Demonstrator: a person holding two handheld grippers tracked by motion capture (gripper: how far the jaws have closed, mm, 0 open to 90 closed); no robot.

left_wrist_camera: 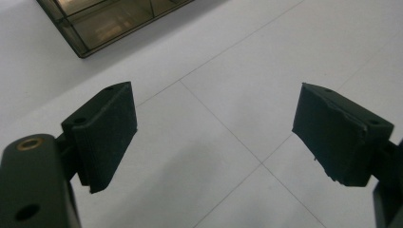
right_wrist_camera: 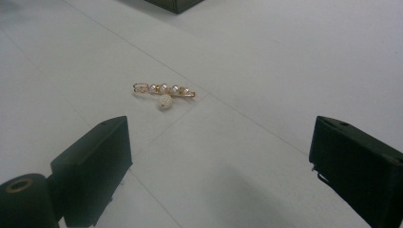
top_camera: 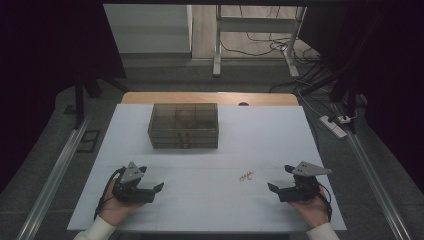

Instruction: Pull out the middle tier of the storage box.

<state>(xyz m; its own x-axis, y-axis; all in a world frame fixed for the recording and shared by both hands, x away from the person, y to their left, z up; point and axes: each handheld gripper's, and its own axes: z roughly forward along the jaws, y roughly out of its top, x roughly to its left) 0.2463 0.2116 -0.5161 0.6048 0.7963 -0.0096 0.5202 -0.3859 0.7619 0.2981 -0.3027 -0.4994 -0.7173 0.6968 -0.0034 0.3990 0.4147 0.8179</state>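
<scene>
Both my tools, left tool (top_camera: 159, 188) and right tool (top_camera: 272, 188), gape empty; the brooch (right_wrist_camera: 164, 93) lies ahead of the right, its clasp indistinct.

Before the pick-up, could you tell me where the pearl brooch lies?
The pearl brooch lies on the white table, just left of the right gripper.

The smoky box (left_wrist_camera: 114, 21) is cut off by the left gripper view's top edge; its contents blur beyond telling.

Dim room, dark at the sides of the high view; white table (top_camera: 260, 135) evenly lit from above. Soft shadows only. Gripper views slightly soft, near jaws blurred.
</scene>
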